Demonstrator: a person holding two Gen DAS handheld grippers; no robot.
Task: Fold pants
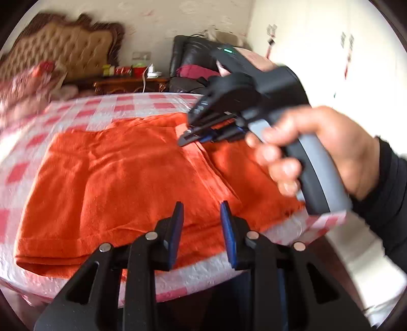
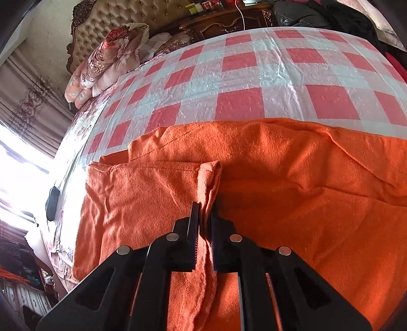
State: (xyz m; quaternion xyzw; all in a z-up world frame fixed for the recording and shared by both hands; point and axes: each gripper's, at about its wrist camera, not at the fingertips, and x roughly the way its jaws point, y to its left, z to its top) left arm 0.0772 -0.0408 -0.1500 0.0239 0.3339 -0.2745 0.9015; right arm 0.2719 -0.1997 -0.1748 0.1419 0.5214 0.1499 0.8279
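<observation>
- The orange, fleecy pants (image 2: 292,183) lie spread over the red-and-white checked bedcover (image 2: 254,76), filling the lower half of both views; in the left wrist view they reach the near edge of the bed at the bottom of the frame.
- A raised ridge of the cloth runs up the centre of the right wrist view, from the bottom edge to a rolled tip about mid-frame.
- My right gripper (image 2: 204,219) is pinched tight on that ridge, with cloth squeezed between the two black fingers. In the left wrist view it shows right of centre, held by a hand (image 1: 330,150) in a black sleeve.
- My left gripper (image 1: 202,216) stands partly spread at the bottom centre, its blue pads (image 1: 178,229) apart and clamping nothing; I cannot tell whether they touch the fabric under them.
- I judge that I am taking hold for a fold. To do it well, I would set the left pads on a matching edge, close fully, and lift both sides evenly so the layers do not slip.
- Further out: a tufted tan headboard (image 2: 122,17) and floral pillows (image 2: 106,58) at upper left, and a dark carved nightstand (image 2: 223,23) at the top.
</observation>
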